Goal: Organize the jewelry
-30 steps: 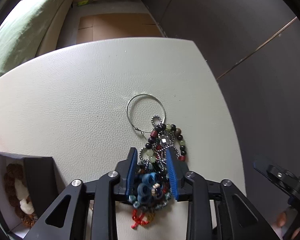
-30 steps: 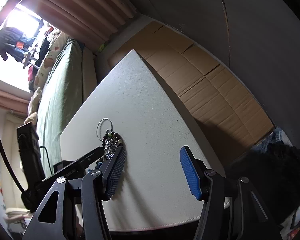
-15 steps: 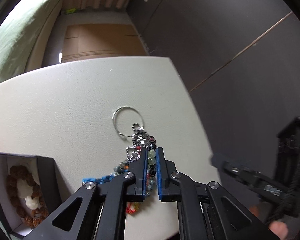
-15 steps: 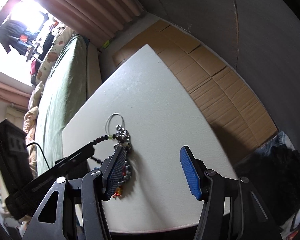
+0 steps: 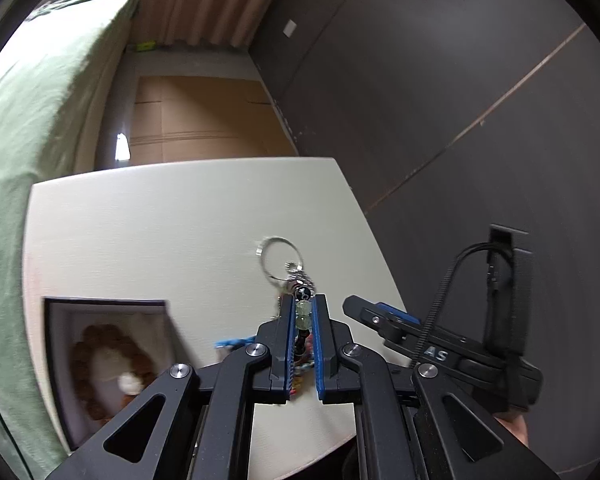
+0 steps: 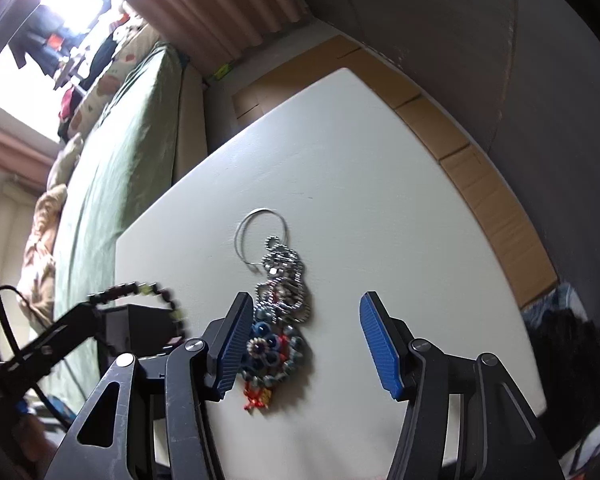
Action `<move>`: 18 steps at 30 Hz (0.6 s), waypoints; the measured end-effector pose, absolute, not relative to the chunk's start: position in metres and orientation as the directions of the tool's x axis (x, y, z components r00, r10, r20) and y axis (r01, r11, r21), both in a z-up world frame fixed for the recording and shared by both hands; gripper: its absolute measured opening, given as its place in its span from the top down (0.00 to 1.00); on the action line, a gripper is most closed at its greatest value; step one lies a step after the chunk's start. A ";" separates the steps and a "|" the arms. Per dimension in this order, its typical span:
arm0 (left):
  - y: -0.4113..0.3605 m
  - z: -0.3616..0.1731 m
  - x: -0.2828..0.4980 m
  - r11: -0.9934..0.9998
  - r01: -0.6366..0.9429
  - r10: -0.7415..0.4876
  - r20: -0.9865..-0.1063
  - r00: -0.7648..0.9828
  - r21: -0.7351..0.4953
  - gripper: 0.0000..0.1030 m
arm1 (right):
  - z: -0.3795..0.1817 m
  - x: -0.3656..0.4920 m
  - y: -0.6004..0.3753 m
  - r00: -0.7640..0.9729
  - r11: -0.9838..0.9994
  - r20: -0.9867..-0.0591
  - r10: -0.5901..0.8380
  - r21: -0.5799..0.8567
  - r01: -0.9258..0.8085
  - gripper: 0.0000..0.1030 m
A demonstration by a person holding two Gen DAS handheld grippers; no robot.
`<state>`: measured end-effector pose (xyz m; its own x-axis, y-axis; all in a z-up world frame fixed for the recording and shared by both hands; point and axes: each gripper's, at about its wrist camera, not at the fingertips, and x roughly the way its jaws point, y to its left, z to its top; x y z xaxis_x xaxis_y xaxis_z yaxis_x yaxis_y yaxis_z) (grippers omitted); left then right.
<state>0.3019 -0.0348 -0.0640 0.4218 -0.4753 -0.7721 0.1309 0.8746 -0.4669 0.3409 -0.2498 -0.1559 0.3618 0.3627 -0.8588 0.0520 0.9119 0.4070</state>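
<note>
Cream table (image 6: 380, 184); green bedspread (image 6: 116, 152); blue gripper pads (image 6: 380, 346).

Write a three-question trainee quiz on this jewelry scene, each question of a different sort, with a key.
1. True or false: the left hand-held gripper is clamped on a beaded bracelet.
2. Multiple choice: what lies in the open dark box? A) a silver hoop B) a brown bead bracelet C) nothing
3. Fill in: the right hand-held gripper has its jaws ____, with nothing pressed between them, above the jewelry pile on the white table.

Key: 1 true; 2 B, the brown bead bracelet; 3 open. The silver hoop lies on the table at the far end of the pile, not in the box.
</note>
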 end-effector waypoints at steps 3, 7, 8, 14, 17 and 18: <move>-0.014 -0.061 0.298 0.877 0.107 -0.464 -0.768 0.443 -0.468 0.93 | -0.157 0.346 -0.233 0.360 0.928 -0.869 0.339 0.372 0.023 0.48; 0.009 -0.061 0.295 0.878 0.079 -0.453 -0.766 0.456 -0.473 0.93 | -0.163 0.352 -0.217 0.344 0.941 -0.885 0.313 0.337 0.011 0.55; 0.015 -0.061 0.294 0.876 0.069 -0.452 -0.764 0.459 -0.477 0.93 | -0.165 0.353 -0.213 0.340 0.946 -0.890 0.303 0.325 0.010 0.55; 0.037 -0.061 0.289 0.873 0.046 -0.448 -0.760 0.471 -0.486 0.92 | -0.173 0.360 -0.195 0.334 0.968 -0.914 0.233 0.250 0.008 0.57; 0.045 -0.062 0.287 0.873 0.039 -0.446 -0.761 0.471 -0.487 0.92 | -0.177 0.361 -0.189 0.331 0.976 -0.921 0.207 0.218 -0.004 0.64; 0.047 -0.064 0.287 0.873 0.035 -0.444 -0.765 0.467 -0.486 0.92 | -0.179 0.360 -0.187 0.329 0.981 -0.926 0.186 0.195 -0.004 0.72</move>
<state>0.2869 0.0472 -0.0637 0.4665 -0.4443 -0.7648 0.0346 0.8732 -0.4862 0.3605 -0.1867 -0.1785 0.3292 0.1859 -0.9258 -0.0044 0.9807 0.1954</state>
